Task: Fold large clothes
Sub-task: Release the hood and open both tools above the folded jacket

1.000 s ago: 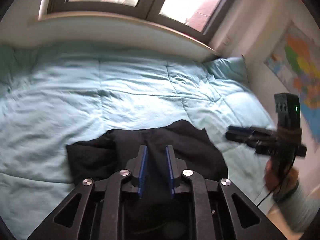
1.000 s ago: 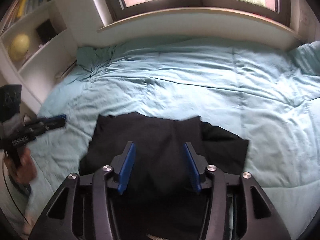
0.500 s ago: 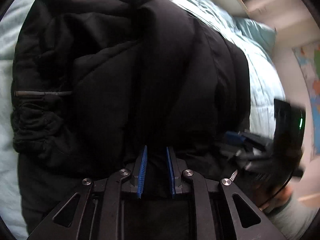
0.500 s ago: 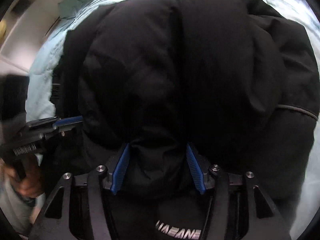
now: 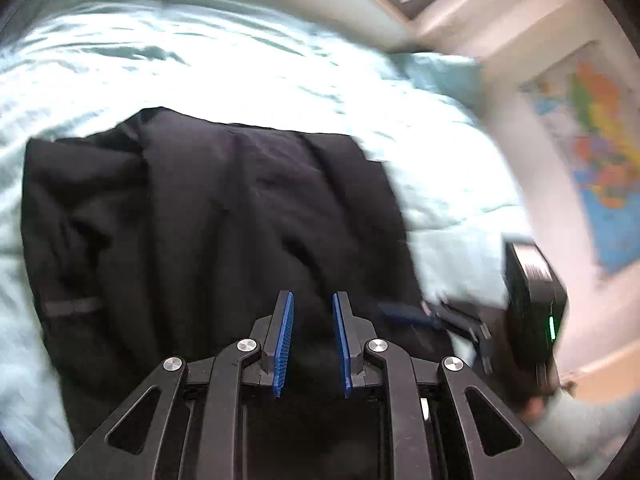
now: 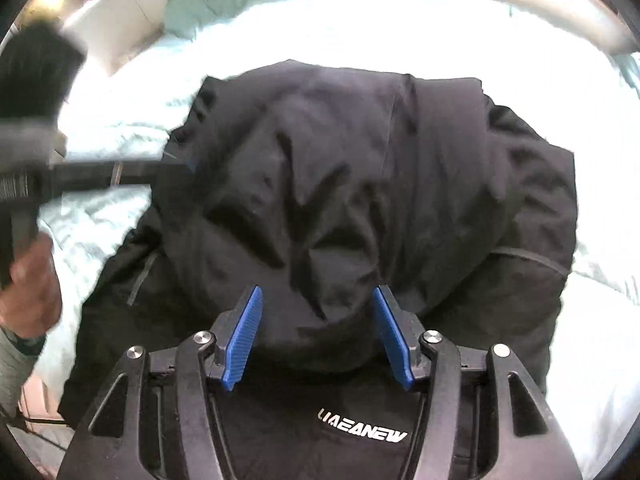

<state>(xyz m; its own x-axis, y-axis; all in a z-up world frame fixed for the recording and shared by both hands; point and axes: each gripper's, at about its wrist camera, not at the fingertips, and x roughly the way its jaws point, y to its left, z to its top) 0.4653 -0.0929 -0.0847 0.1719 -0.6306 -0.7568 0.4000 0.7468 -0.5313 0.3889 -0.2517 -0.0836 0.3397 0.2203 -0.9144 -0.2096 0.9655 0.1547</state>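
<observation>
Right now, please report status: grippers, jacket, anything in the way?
Left gripper, right gripper: both shut on jacket. Jacket rumpled on blanket. No obstacle seen.

Your left claw (image 5: 313, 344) and right claw (image 6: 318, 336) are black frames with ribbed blue pads and silver screws; beside the left claw your sleeve (image 6: 14, 364) looks grey-green, though blurred.

Black jacket (image 5: 224, 216) on pale blue duvet (image 5: 200, 72), narrow-set left tongs (image 5: 313, 344) over it.
</observation>
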